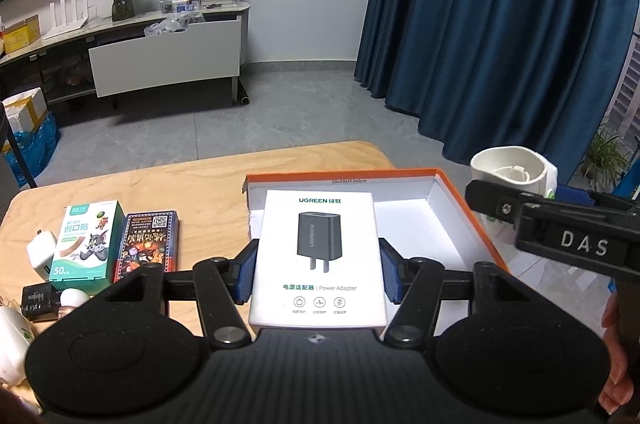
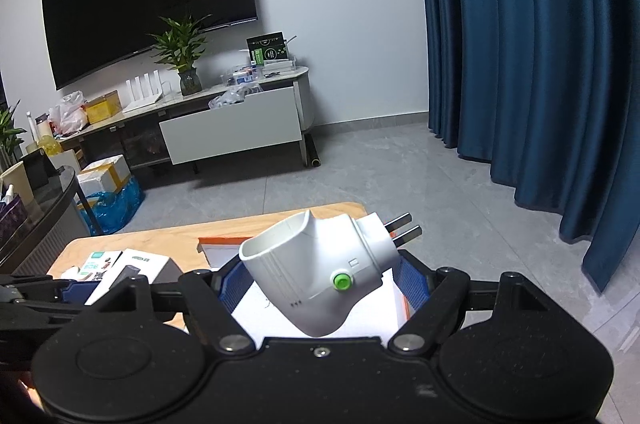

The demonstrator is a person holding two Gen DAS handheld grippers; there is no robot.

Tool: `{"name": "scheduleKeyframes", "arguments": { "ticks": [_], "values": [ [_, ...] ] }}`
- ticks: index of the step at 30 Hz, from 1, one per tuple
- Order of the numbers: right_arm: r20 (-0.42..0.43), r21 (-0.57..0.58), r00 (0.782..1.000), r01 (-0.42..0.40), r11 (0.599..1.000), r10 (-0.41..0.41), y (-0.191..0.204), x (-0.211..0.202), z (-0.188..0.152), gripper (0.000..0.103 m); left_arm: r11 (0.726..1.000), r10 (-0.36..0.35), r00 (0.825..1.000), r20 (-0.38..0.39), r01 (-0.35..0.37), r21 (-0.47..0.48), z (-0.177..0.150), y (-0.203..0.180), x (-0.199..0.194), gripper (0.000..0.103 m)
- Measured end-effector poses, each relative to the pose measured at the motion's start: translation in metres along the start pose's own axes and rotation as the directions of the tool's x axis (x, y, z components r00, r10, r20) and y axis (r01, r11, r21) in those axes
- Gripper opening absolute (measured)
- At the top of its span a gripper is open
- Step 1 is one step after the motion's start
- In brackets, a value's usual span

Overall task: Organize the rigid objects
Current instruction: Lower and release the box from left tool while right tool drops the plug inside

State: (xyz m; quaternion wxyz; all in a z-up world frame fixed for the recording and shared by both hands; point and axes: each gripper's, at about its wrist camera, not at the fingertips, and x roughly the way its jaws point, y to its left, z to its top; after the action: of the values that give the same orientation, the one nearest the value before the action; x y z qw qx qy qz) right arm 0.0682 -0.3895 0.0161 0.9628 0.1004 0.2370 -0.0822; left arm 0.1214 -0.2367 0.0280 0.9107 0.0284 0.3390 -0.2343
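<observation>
My left gripper (image 1: 319, 272) is shut on a white UGREEN power adapter box (image 1: 318, 224), its blue pads (image 1: 245, 274) pressing both long sides. The box hangs over the left part of an open orange-rimmed box (image 1: 448, 192) with a white inside, which lies on the wooden table (image 1: 208, 180). My right gripper (image 2: 324, 280) is shut on a white plug-in device (image 2: 312, 264) with a green button and two metal prongs. It holds the device tilted above the orange-rimmed box (image 2: 218, 240). In the left wrist view the device (image 1: 508, 168) shows at the right edge.
On the table's left lie a green-and-white plaster box (image 1: 88, 244), a dark card box (image 1: 146, 244), a white charger (image 1: 40, 252), a black adapter (image 1: 38, 302) and small white items. Beyond the table are grey floor, a TV stand (image 1: 168, 64) and a blue curtain (image 1: 500, 44).
</observation>
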Motion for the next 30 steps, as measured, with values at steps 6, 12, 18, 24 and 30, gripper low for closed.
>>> {"name": "scheduleKeyframes", "arguments": {
  "ticks": [6,12,18,24,30],
  "values": [
    [-0.008,0.004,1.000,0.011,1.000,-0.011,0.0007,-0.0037,0.0012,0.091,1.000,-0.010,1.000,0.001,0.010,-0.001,0.0007,0.0014,-0.0009,0.060],
    [-0.013,0.000,1.000,0.017,1.000,-0.017,0.0012,-0.0053,0.0047,0.091,1.000,-0.024,1.000,0.004,0.024,0.004,-0.0008,0.0021,-0.0008,0.060],
    [-0.017,0.011,1.000,0.018,1.000,-0.017,0.0020,-0.0038,0.0035,0.091,1.000,-0.026,1.000,0.003,0.026,0.006,-0.0017,0.0016,-0.0002,0.060],
    [-0.027,0.011,0.999,0.021,1.000,-0.021,0.0024,0.0011,0.0042,0.091,1.000,-0.026,1.000,0.000,0.026,0.011,-0.0022,0.0009,0.0013,0.060],
    [-0.028,0.009,0.999,0.021,1.000,-0.021,0.0015,0.0023,0.0036,0.091,0.999,-0.029,1.000,-0.003,0.029,0.017,-0.0028,-0.0003,0.0028,0.060]
  ]
}}
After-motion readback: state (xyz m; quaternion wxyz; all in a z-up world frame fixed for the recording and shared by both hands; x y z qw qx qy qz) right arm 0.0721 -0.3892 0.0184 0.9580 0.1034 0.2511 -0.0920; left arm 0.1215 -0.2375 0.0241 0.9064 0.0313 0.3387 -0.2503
